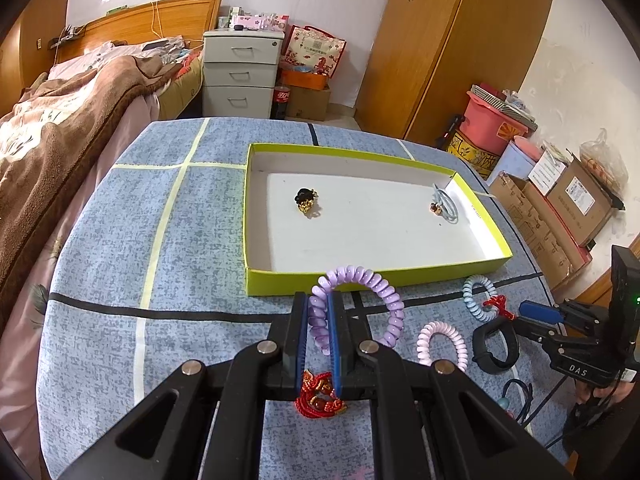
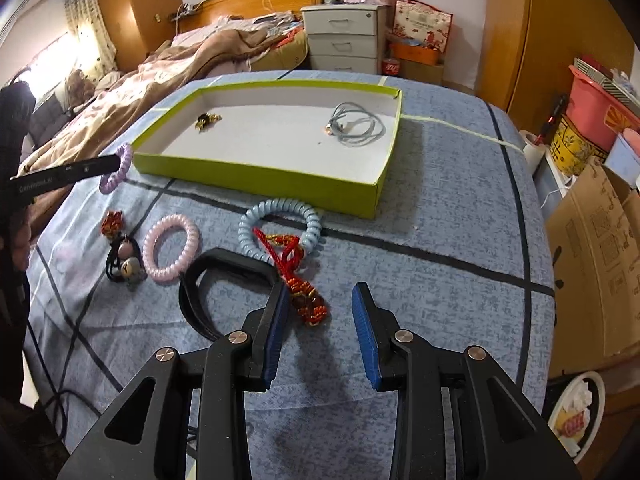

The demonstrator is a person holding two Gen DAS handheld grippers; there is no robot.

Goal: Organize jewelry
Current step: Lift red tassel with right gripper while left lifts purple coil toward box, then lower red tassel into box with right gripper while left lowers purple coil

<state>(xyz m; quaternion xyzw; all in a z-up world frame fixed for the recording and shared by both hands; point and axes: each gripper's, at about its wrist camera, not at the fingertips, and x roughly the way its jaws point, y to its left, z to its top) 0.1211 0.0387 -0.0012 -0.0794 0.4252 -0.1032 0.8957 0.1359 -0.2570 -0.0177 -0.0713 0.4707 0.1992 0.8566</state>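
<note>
Tray [image 1: 496,258] middle lies open between 2 trinkets.

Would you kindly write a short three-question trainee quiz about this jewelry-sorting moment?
1. True or false: the left tongs are shut on the purple spiral hair tie.
2. How many items lie inside the shallow green-walled cardboard tray?
3. Which lies nearest the open right tongs: A) the red knotted cord charm, B) the pink spiral hair tie, C) the grey-blue elastic hair band?

Key: 1 true. 2 two: the gold-and-black trinket and the grey-blue band. 3 A.
</note>
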